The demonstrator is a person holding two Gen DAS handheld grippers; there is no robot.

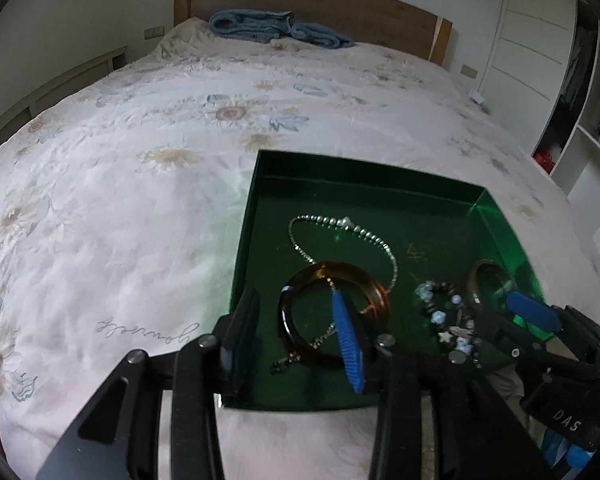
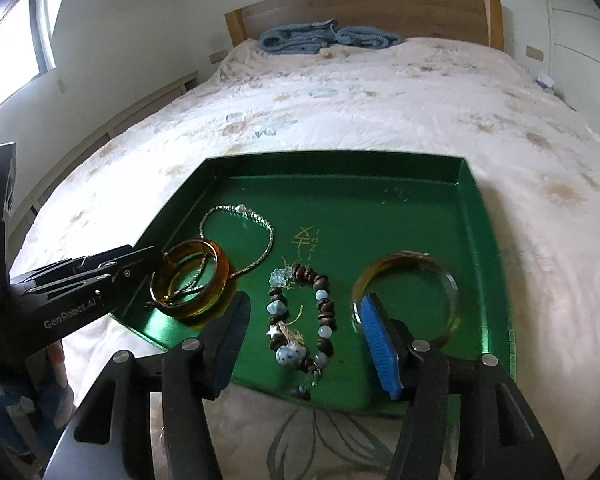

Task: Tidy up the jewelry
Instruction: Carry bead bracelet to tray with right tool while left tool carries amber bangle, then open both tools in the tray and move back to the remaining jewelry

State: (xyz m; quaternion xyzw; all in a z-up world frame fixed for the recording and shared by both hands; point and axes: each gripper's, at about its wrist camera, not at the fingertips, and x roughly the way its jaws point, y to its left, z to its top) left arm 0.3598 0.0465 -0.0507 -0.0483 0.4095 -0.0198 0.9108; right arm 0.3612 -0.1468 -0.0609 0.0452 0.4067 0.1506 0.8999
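Note:
A green tray (image 1: 364, 182) (image 2: 340, 168) lies on the bed. In it are a silver chain (image 1: 340, 222) (image 2: 256, 220), an amber bangle (image 1: 296, 344) (image 2: 216, 276), a beaded bracelet (image 1: 444, 312) (image 2: 324, 308) and a pale green bangle (image 1: 484, 276) (image 2: 448, 276). My left gripper (image 1: 300, 332) is open, straddling the tray's left wall and the amber bangle's near side; it shows in the right wrist view (image 2: 156, 272). My right gripper (image 2: 304, 344) is open over the beaded bracelet, its blue pad (image 2: 380, 352) by the pale bangle; it shows in the left wrist view (image 1: 508, 312).
The bed (image 1: 140, 160) (image 2: 380, 92) has a floral cover. A folded blue blanket (image 1: 276, 28) (image 2: 324, 36) lies by the wooden headboard (image 1: 340, 4). White wardrobe doors (image 1: 532, 52) stand at right. A window (image 2: 8, 52) is at left.

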